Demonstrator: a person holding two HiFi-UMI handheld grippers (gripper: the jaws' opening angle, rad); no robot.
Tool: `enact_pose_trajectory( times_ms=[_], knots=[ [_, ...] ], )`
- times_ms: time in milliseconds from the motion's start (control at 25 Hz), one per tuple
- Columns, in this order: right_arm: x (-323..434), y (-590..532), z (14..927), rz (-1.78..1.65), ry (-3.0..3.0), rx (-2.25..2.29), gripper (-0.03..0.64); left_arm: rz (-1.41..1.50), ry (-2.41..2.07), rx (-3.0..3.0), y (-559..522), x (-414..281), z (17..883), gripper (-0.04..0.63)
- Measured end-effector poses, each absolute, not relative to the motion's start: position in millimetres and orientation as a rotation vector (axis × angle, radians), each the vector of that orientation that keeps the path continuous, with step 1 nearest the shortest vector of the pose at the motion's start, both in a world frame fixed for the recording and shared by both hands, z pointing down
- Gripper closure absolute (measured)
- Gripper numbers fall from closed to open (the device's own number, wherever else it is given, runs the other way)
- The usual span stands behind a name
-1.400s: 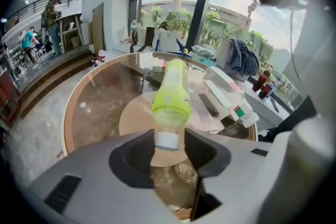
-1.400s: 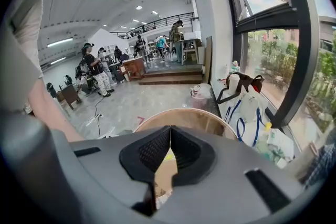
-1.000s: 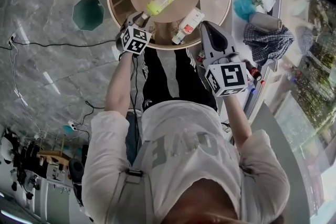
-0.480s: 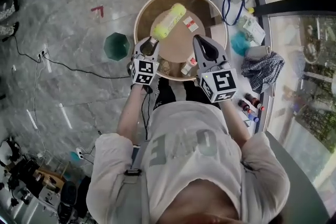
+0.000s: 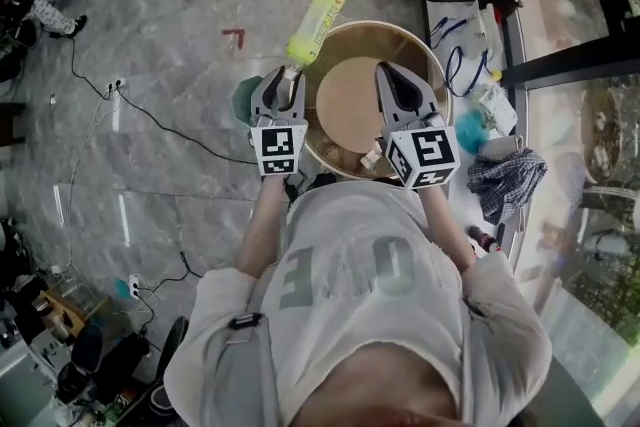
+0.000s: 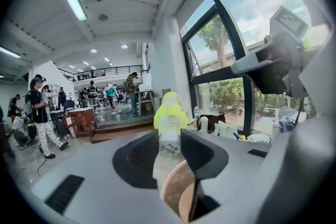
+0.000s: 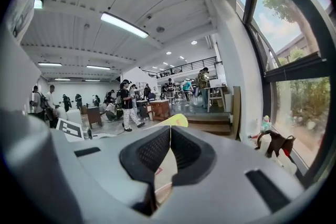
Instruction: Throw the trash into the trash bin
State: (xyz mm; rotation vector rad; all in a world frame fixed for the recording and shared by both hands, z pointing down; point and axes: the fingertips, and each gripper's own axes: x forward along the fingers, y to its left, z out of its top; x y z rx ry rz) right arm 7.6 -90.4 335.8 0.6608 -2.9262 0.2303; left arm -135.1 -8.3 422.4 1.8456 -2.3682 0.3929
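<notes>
Yellow-green against grey marble
The bottle (image 5: pixel 318 21) has a yellow-green label; the round desk (image 5: pixel 350 100) is tan with a pale rim, the trash bin (image 5: pixel 241 105) dark green, the floor (image 5: pixel 170 35) veined grey, the cloth (image 5: pixel 510 177) blue-and-white checked.

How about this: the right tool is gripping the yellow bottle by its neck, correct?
No. The left tool grips the yellow bottle by its neck; the right tool is shut and empty. The left gripper view shows the neck between that tool's jaws.

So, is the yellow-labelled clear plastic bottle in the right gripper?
No, the left gripper holds the bottle by its neck.
</notes>
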Motion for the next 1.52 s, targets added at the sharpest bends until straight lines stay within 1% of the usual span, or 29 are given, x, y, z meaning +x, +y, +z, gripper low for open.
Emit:
enact_pose_trajectory(
  times_ms=[320,560,840,960,1080,1200,1320,1520],
  knots=[
    [-38,-68,330,0.217,-2.965,0.450,0.603,0.329,-2.515,1.639,37,-170,406,0.454],
    [-69,-59,337,0.230,-2.947,0.329,0.603,0.302,-2.536,1.435,62,-203,430,0.454],
    [-79,-54,394,0.277,-2.768,0.306,0.603,0.386,-2.400,1.200,95,-278,530,0.454],
    [-87,-53,430,0.275,-2.686,0.297,0.603,0.391,-2.334,1.077,104,-318,594,0.454],
    [-92,-52,465,0.268,-2.596,0.291,0.603,0.379,-2.249,0.957,111,-343,667,0.454],
    [-96,-53,488,0.279,-2.538,0.306,0.603,0.396,-2.159,0.877,117,-352,734,0.454],
    [-101,-51,499,0.302,-2.492,0.327,0.603,0.451,-2.032,0.822,127,-341,788,0.454],
    [-113,-41,513,0.325,-2.465,0.297,0.603,0.416,-1.947,0.699,154,-320,832,0.454]
  ],
)
